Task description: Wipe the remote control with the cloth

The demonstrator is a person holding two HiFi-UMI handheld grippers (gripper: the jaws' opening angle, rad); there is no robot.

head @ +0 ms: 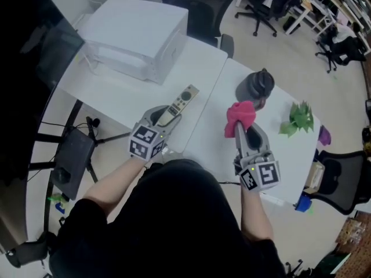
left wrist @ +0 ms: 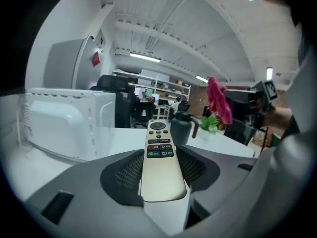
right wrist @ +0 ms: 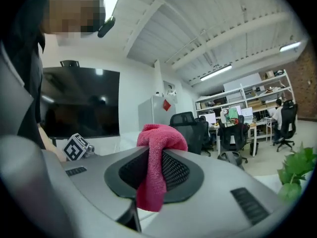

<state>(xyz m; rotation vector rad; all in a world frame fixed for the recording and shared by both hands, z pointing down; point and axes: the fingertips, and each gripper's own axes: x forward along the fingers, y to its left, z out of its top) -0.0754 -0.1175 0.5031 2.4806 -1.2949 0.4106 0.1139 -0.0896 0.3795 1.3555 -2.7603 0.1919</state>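
Left gripper: my left gripper (head: 164, 119) is clamped on the remote control (left wrist: 159, 155). The pads bear on its two long edges at the plain near end, and the button face is up.
Right gripper: my right gripper (head: 243, 133) pinches the cloth (right wrist: 156, 157). A bunch stands above the jaws and a tail hangs below.
Remote, position: held in the air over the near edge of the white table (head: 203, 68), with the far end aimed toward the white box (head: 136, 36). It is apart from the cloth.
Remote, build: a slim, rigid bar in a smooth pale-gold casing with a rounded end. A round pad and small buttons sit on the far half.
Remote, handling (judged): light and stiff, with a slick shell. Gripped at one end only, it may pivot under wiping pressure. The bare lower edges are the sound place to hold it, clear of the keys.
Cloth, build: pink-red terry with a looped nap, crumpled.
Cloth, handling (judged): light and limp, and it conforms to contours. The bunched top is the working face.
Also present: a dark jug (head: 255, 87) and a green plant (head: 298, 119) on the table.
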